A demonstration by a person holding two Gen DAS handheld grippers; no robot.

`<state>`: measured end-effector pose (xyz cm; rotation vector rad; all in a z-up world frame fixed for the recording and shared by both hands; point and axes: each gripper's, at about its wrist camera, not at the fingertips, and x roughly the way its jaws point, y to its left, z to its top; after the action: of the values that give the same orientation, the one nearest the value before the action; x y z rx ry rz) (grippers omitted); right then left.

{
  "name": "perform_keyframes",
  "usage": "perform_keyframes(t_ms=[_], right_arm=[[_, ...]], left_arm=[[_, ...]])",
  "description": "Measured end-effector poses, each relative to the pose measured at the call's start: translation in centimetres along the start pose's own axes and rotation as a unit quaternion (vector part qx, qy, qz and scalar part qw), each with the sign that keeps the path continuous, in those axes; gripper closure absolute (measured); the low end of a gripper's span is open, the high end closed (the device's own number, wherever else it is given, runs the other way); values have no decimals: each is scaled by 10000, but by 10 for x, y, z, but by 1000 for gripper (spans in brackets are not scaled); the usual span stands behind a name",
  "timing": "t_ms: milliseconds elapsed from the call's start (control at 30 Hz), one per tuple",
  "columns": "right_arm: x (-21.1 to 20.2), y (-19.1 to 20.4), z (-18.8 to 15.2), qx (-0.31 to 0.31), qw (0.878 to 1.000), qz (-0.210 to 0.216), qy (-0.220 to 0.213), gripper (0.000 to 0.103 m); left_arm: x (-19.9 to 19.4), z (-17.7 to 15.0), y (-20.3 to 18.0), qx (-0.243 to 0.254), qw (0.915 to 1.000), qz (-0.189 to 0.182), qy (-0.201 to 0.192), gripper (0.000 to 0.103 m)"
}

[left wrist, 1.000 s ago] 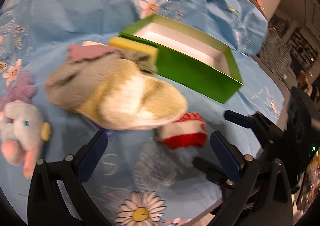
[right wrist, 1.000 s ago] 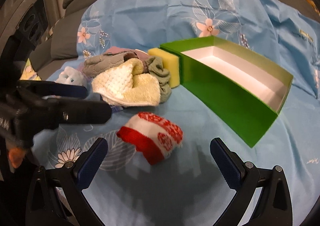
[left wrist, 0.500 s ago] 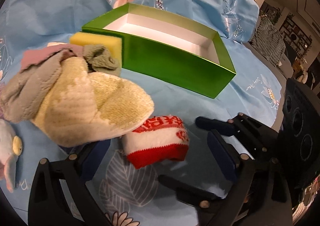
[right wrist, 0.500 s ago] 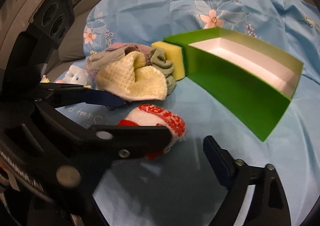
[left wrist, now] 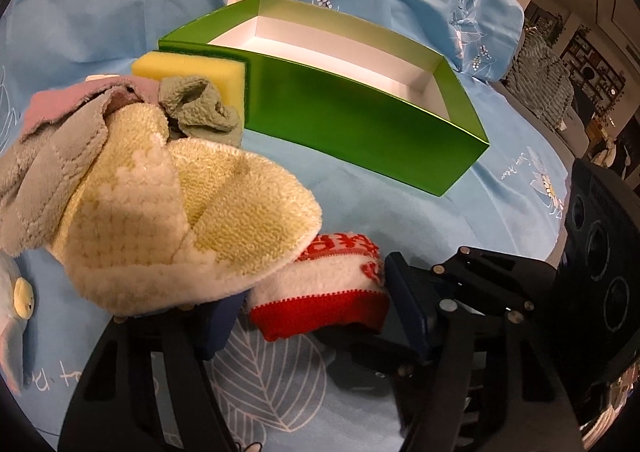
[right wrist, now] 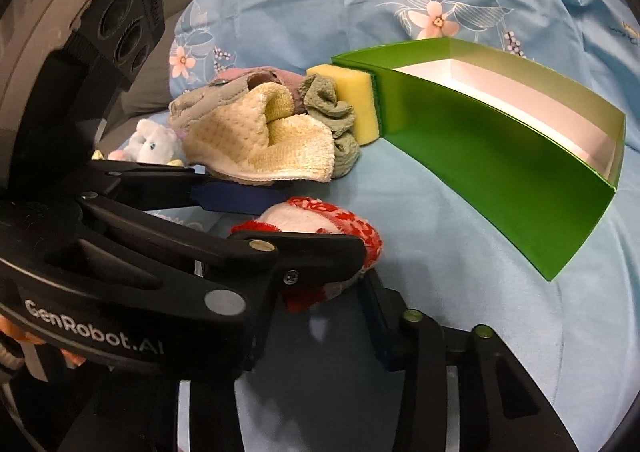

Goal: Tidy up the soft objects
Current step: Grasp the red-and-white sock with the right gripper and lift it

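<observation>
Both the left gripper [left wrist: 316, 316] and the right gripper [right wrist: 320, 292] have just been closing on the red-and-white sock [left wrist: 320, 292], which lies in front of the green box [left wrist: 360, 124]; their fingers bracket it, but firm contact is unclear. The pick-up is in hand, and I judge the next move calls for a firm pinch, then a lift over the box's near wall.

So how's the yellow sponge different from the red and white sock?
The yellow sponge is a plain, firm-edged block; the red and white sock is a patterned, rounded bundle. The sponge stands against the end wall of the green box, while the sock lies apart from the box on the blue cloth, nearer the cameras. No gripper is at the sponge; the sock sits between gripper jaws. Both lie outside the box.
</observation>
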<state>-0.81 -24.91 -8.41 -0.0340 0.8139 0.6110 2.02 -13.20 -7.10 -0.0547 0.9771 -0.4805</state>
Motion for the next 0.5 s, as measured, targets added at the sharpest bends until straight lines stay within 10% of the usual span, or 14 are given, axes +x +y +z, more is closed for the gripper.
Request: perform_keyframes(t_ms=[500], right_arm=[[-37,16,-7,-159,9988,165,-442,71]], left_arm=[[-35,-7,-22,283,9988,-104,-373,40]])
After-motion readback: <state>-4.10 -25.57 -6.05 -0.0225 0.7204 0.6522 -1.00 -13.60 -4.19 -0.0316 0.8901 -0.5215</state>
